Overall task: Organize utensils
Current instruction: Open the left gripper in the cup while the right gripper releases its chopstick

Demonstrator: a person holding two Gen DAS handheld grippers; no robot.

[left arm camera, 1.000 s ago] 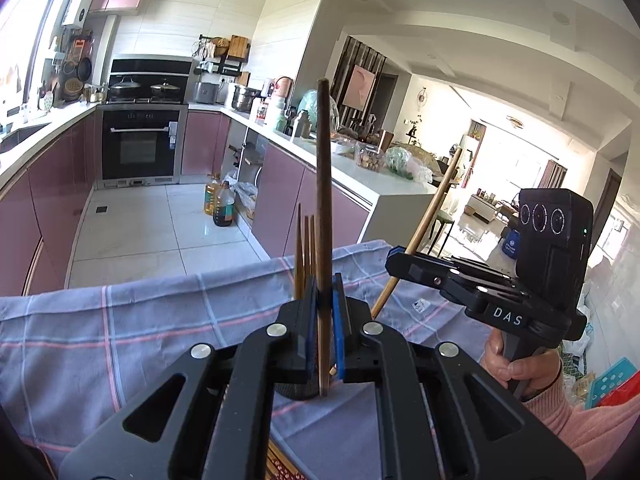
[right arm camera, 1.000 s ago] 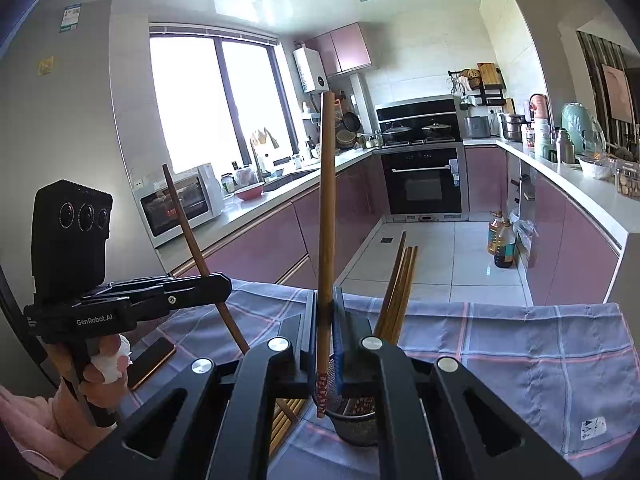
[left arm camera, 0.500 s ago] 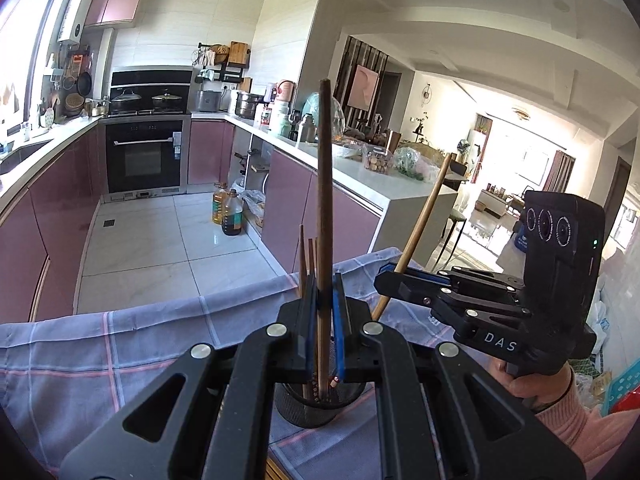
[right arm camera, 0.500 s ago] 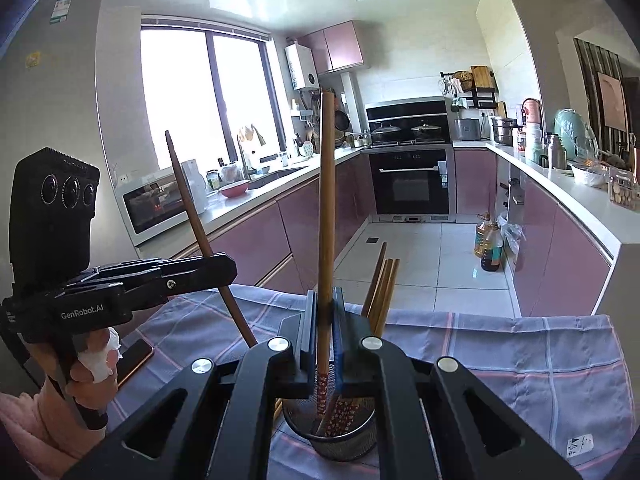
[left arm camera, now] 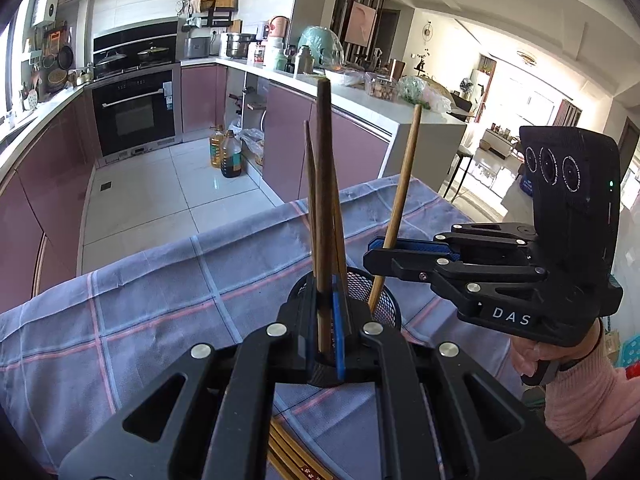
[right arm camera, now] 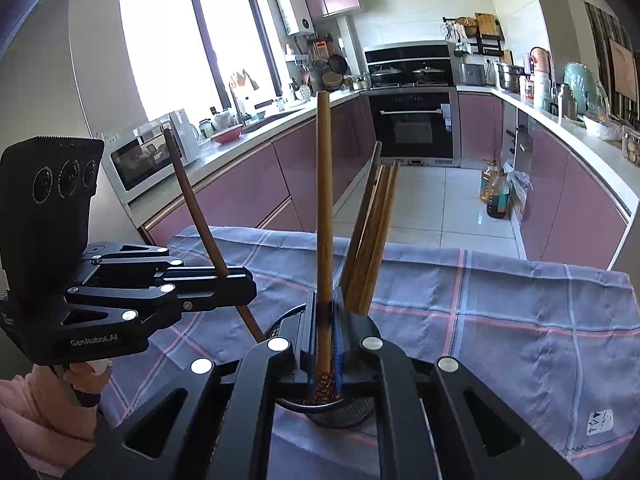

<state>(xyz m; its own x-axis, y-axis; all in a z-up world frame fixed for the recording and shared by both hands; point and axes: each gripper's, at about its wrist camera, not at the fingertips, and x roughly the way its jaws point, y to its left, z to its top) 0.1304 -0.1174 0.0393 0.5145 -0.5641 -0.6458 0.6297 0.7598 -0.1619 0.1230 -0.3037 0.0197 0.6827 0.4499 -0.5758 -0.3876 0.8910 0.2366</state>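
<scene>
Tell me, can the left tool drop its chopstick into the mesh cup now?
Probably yes: the left tool holds its chopstick upright over the mesh cup, and the right tool stays to the side.

Both grippers are crowding over the mesh holder (left arm camera: 384, 300), whose standing chopsticks (right arm camera: 370, 236) are blocking its far side; checked cloth (right arm camera: 500, 292) rightward is lying open.

Left gripper (left arm camera: 325, 322): jaws closed on a dark chopstick (left arm camera: 323, 184) held upright, pointing downward. Right gripper (right arm camera: 326, 338): jaws closed on a lighter chopstick (right arm camera: 325, 200), also upright, pointing downward. Each handle gripped by a hand (left arm camera: 532, 360) in a pink sleeve (left arm camera: 588, 404).
</scene>
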